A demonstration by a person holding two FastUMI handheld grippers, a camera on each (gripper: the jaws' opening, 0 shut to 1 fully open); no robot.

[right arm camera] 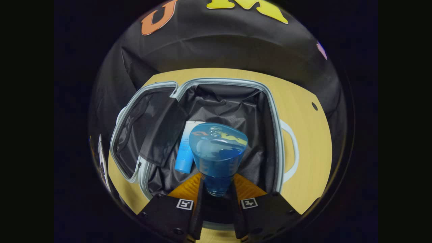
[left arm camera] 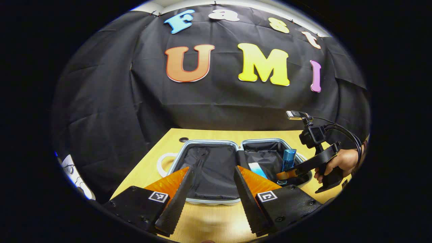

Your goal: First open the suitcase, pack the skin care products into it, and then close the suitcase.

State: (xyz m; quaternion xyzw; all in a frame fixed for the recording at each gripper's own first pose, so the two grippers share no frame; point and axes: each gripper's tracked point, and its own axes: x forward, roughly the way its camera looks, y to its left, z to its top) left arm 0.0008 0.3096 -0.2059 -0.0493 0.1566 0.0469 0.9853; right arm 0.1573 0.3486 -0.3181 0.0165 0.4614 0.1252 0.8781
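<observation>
Packing step, suitcase open. The suitcase lies flat on the table, both halves spread and lined with dark fabric. The right gripper holds a blue bottle over the right half, both fingers pressed on the bottle's lower body; in the left gripper view the same bottle stands upright in that gripper, inside the compartment's outline, with a hand on the grip. Whether the bottle's base touches the lining cannot be told. A tube already lies in the same half, just left of the bottle. The left gripper waits at the near edge of the case, jaws wide apart and holding nothing. The next move, as judged, calls for lowering the bottle beside the tube and parting the fingers; closing the case is not yet begun.
</observation>
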